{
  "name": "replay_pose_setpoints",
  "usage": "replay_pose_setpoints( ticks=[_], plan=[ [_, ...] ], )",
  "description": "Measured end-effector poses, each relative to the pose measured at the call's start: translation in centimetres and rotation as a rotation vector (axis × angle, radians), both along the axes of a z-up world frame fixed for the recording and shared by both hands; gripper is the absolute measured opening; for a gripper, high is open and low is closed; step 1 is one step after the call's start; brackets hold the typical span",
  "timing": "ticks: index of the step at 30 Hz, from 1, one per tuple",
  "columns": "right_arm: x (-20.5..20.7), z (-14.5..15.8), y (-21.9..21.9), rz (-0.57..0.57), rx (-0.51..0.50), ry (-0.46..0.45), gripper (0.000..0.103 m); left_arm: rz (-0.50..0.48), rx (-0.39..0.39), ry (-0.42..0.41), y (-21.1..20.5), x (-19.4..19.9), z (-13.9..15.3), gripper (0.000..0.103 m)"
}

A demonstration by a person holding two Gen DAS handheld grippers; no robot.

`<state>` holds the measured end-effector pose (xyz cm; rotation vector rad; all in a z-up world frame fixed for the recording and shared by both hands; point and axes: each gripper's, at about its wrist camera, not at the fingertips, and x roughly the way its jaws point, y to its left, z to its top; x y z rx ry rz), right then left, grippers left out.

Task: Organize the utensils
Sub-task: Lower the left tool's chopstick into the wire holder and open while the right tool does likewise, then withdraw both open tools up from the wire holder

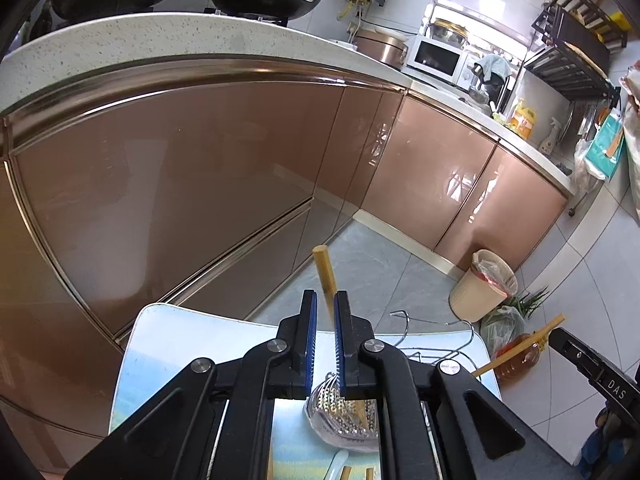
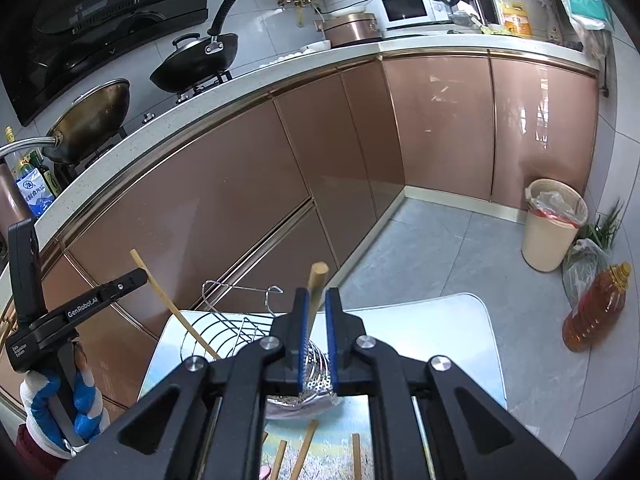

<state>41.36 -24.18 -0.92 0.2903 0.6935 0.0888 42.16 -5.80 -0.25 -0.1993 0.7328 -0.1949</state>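
In the left wrist view a gripper (image 1: 326, 304) has narrow-spaced jaws around the wooden handle (image 1: 325, 268) of a wire skimmer whose perforated metal bowl (image 1: 344, 412) hangs below over a small patterned table (image 1: 160, 344). In the right wrist view a gripper (image 2: 316, 304) likewise stands with jaws close around a wooden handle (image 2: 317, 280), touching the left pad, with the metal bowl (image 2: 316, 384) beneath. The other gripper (image 2: 80, 312), held by a gloved hand, grips a single chopstick (image 2: 168, 304); it also shows at the left wrist view's right edge (image 1: 560, 340) with the chopstick (image 1: 520, 348). A wire rack (image 2: 228, 332) stands on the table.
Several chopsticks (image 2: 304, 452) and a white spoon (image 1: 336, 464) lie on the table near me. Brown cabinets (image 2: 320, 152) with woks on the counter stand behind. A bin (image 2: 552, 224), a bag of greens and an oil bottle (image 2: 596, 308) sit on the floor at right.
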Motion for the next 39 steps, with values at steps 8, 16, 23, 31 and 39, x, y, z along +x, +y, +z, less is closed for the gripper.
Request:
replay_pose_setpoints(
  ticks=[8,16,23,31,39],
  plan=[
    [-2.8,1.9,-0.6,-0.019,0.011,-0.016,0.009,0.028,0.011,-0.038,1.8,-3.2,2.4,0.033],
    [-8.1,4.7,0.4,-0.020,-0.010,-0.050,0.011,0.059,0.016,-0.081,4.5,-8.1,5.7,0.058],
    [-14.0,7.0,1.6,-0.018,-0.035,-0.082,0.030,0.087,0.013,-0.114,7.5,-13.8,7.8,0.067],
    [-21.2,9.1,3.4,-0.010,-0.060,-0.124,0.042,0.116,0.038,-0.172,10.3,-21.2,9.6,0.079],
    [-26.6,10.6,5.0,0.006,-0.087,-0.167,0.044,0.125,0.053,-0.202,12.0,-25.7,10.2,0.081]
  ],
)
